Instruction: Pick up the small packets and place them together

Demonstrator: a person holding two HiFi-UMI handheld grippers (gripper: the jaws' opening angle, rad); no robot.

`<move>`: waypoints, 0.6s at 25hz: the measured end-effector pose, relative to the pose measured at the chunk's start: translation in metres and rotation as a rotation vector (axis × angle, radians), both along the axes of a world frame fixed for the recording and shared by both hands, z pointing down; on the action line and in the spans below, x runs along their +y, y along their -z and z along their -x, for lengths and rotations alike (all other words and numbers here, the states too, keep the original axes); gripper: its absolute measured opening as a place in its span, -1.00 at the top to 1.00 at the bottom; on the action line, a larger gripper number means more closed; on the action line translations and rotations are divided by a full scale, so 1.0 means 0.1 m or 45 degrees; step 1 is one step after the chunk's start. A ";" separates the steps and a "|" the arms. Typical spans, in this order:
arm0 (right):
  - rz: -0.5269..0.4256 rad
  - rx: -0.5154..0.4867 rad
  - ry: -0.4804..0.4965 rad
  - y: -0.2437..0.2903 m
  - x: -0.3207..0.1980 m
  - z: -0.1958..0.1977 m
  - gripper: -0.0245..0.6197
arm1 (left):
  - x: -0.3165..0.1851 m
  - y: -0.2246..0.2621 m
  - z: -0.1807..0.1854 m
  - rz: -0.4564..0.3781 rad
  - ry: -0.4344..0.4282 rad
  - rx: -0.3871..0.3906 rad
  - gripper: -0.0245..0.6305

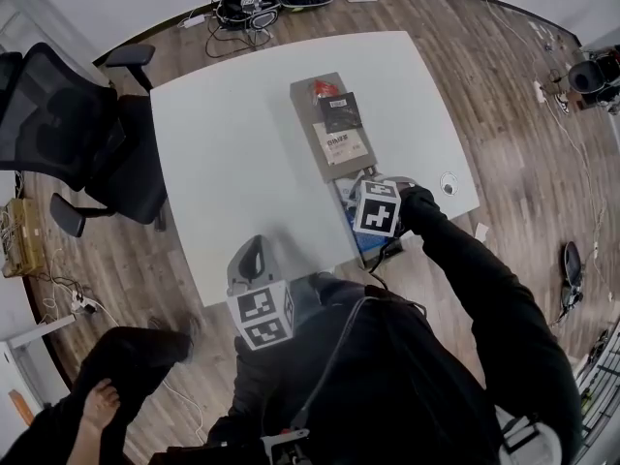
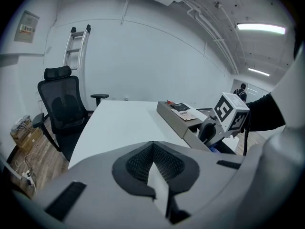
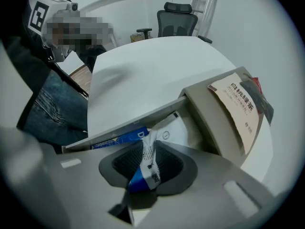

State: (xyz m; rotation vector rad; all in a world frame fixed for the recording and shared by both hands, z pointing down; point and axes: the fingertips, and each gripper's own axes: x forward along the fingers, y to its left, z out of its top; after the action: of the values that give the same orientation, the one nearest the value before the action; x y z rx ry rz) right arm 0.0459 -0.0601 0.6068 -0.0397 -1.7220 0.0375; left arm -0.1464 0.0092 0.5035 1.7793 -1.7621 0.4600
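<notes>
Table (image 1: 242, 134), head view: long box (image 1: 310, 126) on it, brown packet (image 1: 346, 143) lying on the box's far, lidded part. Right gripper (image 1: 374, 232) points down into the box's near open end. Left gripper (image 1: 250, 252) hangs well left of the box.

Left gripper view: jaws pressed together, nothing between.

Right gripper view: jaws clenched on blue-white small packet (image 3: 147, 166), just above the box's open compartment. Another blue packet (image 3: 116, 139) lies inside the box.

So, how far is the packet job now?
Looks done: beige, black and red packets lie together on the grey box. In hand: the right gripper is shut on a blue-and-white packet in the box's open end. Remaining: add it to the pile; other packets wait there. Left gripper shut, empty.
</notes>
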 end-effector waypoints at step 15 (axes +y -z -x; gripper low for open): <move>0.034 -0.118 -0.044 0.82 0.06 -0.13 0.85 | 0.02 0.03 0.08 -0.005 0.009 -0.014 0.93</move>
State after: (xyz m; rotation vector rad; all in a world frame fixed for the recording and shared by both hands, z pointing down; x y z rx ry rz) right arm 0.0587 -0.0540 0.5251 -0.0318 -1.8153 0.0859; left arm -0.1549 0.0109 0.5003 1.7763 -1.7772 0.4643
